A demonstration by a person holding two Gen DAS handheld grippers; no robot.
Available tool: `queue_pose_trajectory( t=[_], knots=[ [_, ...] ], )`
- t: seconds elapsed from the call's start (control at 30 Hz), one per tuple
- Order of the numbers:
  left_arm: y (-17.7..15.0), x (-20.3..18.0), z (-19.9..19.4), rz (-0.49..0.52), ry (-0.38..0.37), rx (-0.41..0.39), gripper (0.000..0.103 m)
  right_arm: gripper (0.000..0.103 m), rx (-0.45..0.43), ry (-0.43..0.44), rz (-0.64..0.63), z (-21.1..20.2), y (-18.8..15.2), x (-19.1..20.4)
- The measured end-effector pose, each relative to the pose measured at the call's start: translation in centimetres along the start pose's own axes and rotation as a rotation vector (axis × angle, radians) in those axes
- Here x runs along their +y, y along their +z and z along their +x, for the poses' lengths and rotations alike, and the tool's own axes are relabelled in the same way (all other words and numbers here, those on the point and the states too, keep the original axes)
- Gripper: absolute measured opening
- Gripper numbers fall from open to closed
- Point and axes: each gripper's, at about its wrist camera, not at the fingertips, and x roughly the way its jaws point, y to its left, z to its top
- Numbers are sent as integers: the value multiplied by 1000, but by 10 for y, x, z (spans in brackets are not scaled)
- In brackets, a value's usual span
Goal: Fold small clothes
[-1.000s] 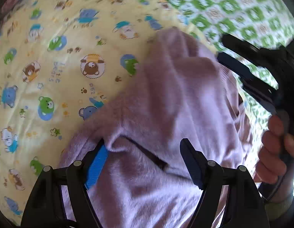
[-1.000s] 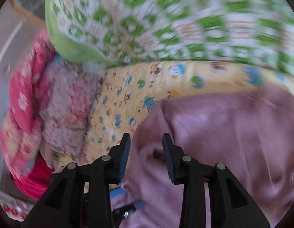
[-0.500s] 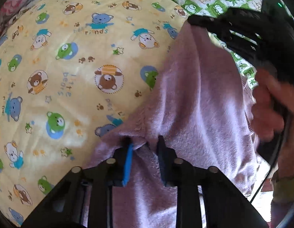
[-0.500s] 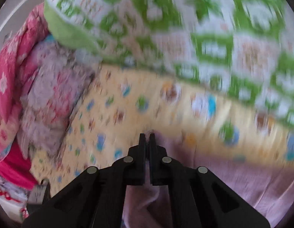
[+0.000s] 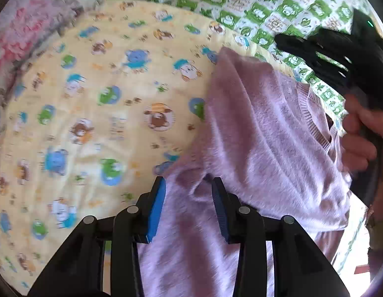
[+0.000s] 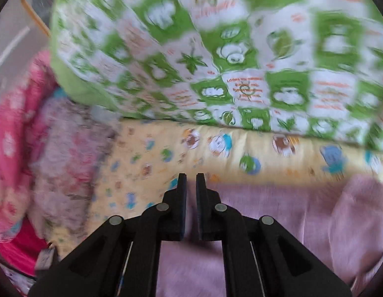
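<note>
Left gripper [image 5: 189, 190] fingers, just reopened, stand half-wide astride a ridge of lilac sweater [image 5: 260, 133]. Right gripper [image 6: 191, 183] fingers narrow, just parted; sweater edge between them, grip unclear.

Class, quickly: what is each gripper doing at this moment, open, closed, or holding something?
Left gripper: open, jaws just reopening astride a fold of the lilac sweater.
Right gripper: nearly closed, just easing open; grip on sweater unclear.

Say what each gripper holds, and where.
Apparently nothing: both jaws just opened. Left gripper straddles a purple sweater fold; right gripper hangs clear of it.
</note>
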Motion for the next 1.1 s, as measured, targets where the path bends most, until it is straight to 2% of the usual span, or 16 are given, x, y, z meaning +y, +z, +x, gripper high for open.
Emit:
queue_pose_trajectory(
  t=[0.03,0.07,0.1,0.13,0.2,0.23,0.27,0.3,0.37,0.43,0.5,0.57,0.63,0.7,0.87,1.1],
  knots=[
    [-1,1,-3,6,2,-8,47,24,25,-18,-17,1,-7,4],
    [-1,7,-10,10,7,-12,50,48,45,-40,-38,4,-12,8],
    [0,8,-12,16,22,-22,52,58,57,-65,-75,8,-18,12],
    [1,9,-12,17,32,-27,52,62,65,-70,-121,14,-24,17],
    [7,12,-13,-3,24,-28,52,61,94,-71,-166,26,-31,25],
    [9,12,-12,-8,17,-28,53,48,114,-96,-195,33,-34,28],
    [11,11,-7,0,20,-19,54,11,145,-137,-222,42,-36,28],
    [10,11,1,12,41,-9,53,6,160,-158,-211,45,-37,22],
    [10,10,14,38,88,17,51,6,114,-165,-145,38,-33,8],
    [10,9,25,59,127,45,46,6,79,-209,-83,33,-28,-8],
    [9,8,29,70,138,49,46,7,100,-231,-35,34,-28,-21],
    [8,8,28,82,144,49,46,22,106,-241,-3,28,-29,-25],
    [7,7,26,88,142,49,46,32,85,-220,21,8,-32,-24],
    [7,7,19,109,140,46,46,34,41,-207,23,-23,-42,-20],
    [-2,13,2,132,131,46,46,48,-25,-197,71,-90,-94,-13],
    [-41,31,-30,184,85,83,49,49,-32,-256,203,-166,-195,-20]
  ],
)
